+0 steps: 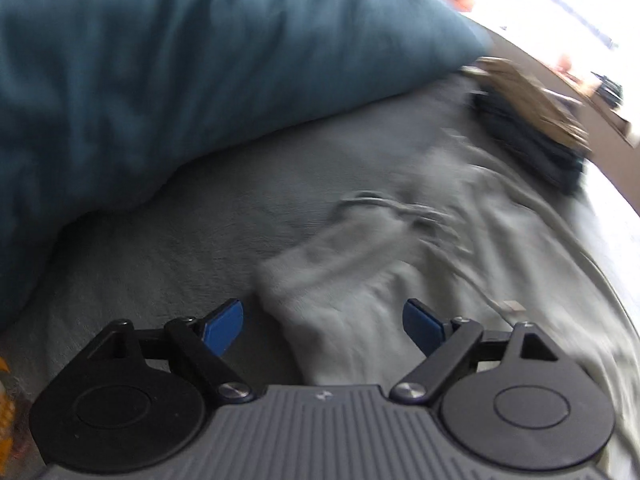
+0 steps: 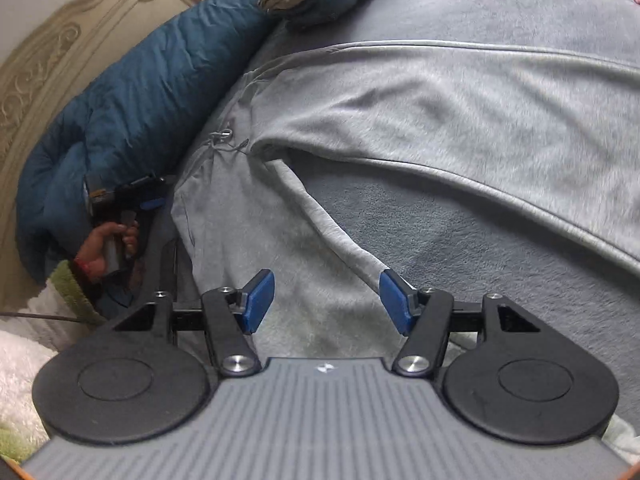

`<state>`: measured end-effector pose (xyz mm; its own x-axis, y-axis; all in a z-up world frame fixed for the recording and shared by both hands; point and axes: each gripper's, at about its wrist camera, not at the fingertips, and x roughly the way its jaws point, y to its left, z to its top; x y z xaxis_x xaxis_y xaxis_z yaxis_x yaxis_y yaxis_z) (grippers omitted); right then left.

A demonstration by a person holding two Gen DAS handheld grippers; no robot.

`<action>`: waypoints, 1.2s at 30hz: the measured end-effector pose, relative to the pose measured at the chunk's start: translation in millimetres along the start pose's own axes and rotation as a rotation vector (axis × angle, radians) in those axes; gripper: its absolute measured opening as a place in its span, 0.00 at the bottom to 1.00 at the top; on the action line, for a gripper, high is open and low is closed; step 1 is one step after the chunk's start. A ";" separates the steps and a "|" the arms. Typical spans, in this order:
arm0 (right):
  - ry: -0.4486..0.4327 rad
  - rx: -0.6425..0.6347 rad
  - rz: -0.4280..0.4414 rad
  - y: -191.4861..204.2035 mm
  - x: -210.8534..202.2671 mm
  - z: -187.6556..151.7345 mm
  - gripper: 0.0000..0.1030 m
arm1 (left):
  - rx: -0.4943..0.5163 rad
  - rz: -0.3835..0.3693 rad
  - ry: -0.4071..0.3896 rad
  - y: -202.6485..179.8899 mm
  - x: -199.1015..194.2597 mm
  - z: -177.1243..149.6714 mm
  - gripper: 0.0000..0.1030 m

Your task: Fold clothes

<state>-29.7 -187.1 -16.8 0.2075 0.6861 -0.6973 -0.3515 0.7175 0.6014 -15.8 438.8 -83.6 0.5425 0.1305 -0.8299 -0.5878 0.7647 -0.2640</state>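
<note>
The grey garment (image 2: pixel 420 112) lies spread on the grey bed cover (image 2: pixel 500 8), a fleecy piece of clothing with long limbs of cloth running across the bed; in the left wrist view it (image 1: pixel 360 280) shows blurred, one narrow end of it reaching toward the camera. Whether it is trousers or a top cannot be told for sure. A small cord or drawstring (image 2: pixel 224 136) sits where its parts meet.

Along the far side of the bed lies a big blue pillow or quilt (image 2: pixel 132 108), pressed against a carved, cream headboard (image 2: pixel 48 64). In the left wrist view the same blue bedding (image 1: pixel 180 72) fills the upper left. A stack of folded clothes (image 1: pixel 532 120), dark below and tan on top, sits near the bed's edge.

The left gripper (image 1: pixel 324 326) hangs over the narrow end of the garment with its jaws spread wide; the cloth lies between the blue pads but neither pad presses on it. From the right wrist view this gripper (image 2: pixel 152 200) shows small beside the blue bedding, held by a hand (image 2: pixel 108 244).

The right gripper (image 2: pixel 328 302) stands about half open above the garment, gripping nothing; a strip of cloth runs up to its right pad (image 2: pixel 394 304), and whether they touch is unclear.
</note>
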 end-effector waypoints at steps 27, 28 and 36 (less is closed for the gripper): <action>-0.011 -0.014 -0.263 -39.4 -6.4 -4.5 0.56 | 0.047 0.187 -0.173 4.7 -25.2 -2.4 0.83; -0.012 -0.036 -0.293 -39.1 -9.8 -3.2 0.56 | 0.069 0.183 -0.195 1.4 -34.6 -4.6 0.83; -0.038 -0.055 -0.604 -74.2 -79.9 3.1 0.56 | 0.305 -0.008 -0.272 -65.8 -88.8 -45.6 0.89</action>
<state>-17.3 -294.8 -4.5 0.4173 0.1645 -0.8937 -0.2080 0.9747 0.0823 -52.7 348.2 -15.0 0.7093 0.2550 -0.6572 -0.4002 0.9131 -0.0776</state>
